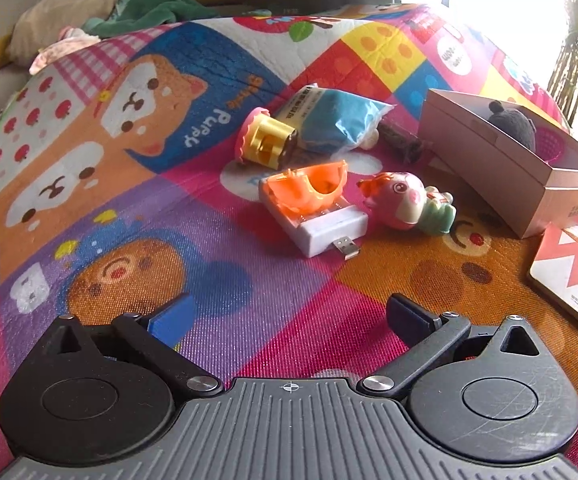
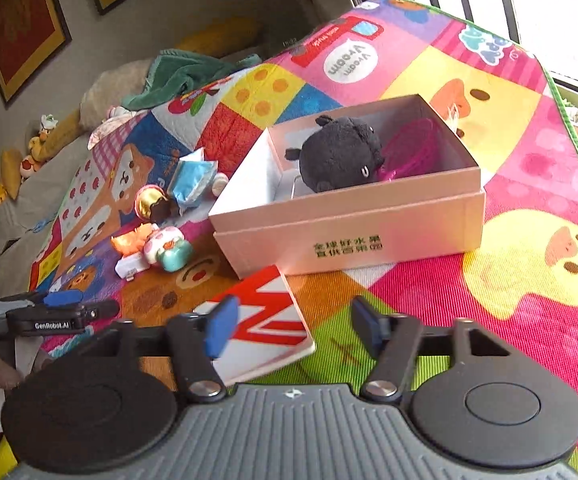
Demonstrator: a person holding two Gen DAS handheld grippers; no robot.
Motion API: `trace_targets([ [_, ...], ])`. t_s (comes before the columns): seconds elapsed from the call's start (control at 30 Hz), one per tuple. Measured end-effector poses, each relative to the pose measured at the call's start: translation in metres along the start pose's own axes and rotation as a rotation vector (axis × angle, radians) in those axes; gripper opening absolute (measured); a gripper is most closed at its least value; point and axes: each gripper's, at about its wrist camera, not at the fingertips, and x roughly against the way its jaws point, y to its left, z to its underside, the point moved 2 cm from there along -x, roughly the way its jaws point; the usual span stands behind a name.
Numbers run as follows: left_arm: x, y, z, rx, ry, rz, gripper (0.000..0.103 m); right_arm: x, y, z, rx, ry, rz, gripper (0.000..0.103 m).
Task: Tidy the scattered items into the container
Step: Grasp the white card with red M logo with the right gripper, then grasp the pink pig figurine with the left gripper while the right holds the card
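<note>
Toys — pink pig figure [image 1: 399,200], white USB charger [image 1: 317,220] — loose on play mat [image 1: 249,320], dead ahead of left gripper [image 1: 289,316]; both grippers spread wide, empty — pink box [image 2: 349,232] faces right gripper [image 2: 293,328].

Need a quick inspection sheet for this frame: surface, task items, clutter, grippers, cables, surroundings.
Surface: colourful cartoon play mat.
Job's things: pink box open, holding a black plush and something magenta; still on the mat are a white USB charger under an orange shell, pink figurine, yellow toy, blue packet.
Clutter: red-and-white booklet beside the box.
Grippers: left gripper open, empty; right gripper open, empty.
Cables: nothing seen.
Surroundings: green cloth, framed pictures, bright window.
</note>
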Motion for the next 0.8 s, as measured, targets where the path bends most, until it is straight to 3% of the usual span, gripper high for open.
trace_targets([
  [0.13,0.004,-0.006,-0.003,-0.024,-0.011,0.024,0.103,-0.009,-0.005,0.0,0.001,-0.01,0.014,0.083],
  [0.23,0.018,-0.027,-0.013,-0.042,-0.056,0.153,0.103,-0.007,-0.019,0.005,-0.055,-0.037,0.032,0.087],
  [0.3,0.021,-0.049,-0.023,-0.073,-0.093,0.191,0.103,-0.004,-0.028,0.006,-0.106,-0.055,0.025,0.088],
  [0.43,0.002,-0.086,-0.04,-0.088,-0.059,0.234,0.103,-0.001,-0.034,0.007,-0.14,-0.09,0.026,0.098],
  [0.5,-0.011,-0.097,-0.044,-0.102,-0.04,0.225,0.103,0.0,-0.033,0.008,-0.132,-0.107,0.026,0.098],
  [0.63,-0.035,-0.103,-0.046,-0.106,-0.013,0.136,0.102,0.003,-0.034,0.009,-0.133,-0.13,0.011,0.099],
  [0.8,-0.056,-0.092,-0.058,-0.091,0.005,0.146,0.102,0.0,-0.04,0.008,-0.177,-0.115,-0.002,0.1],
])
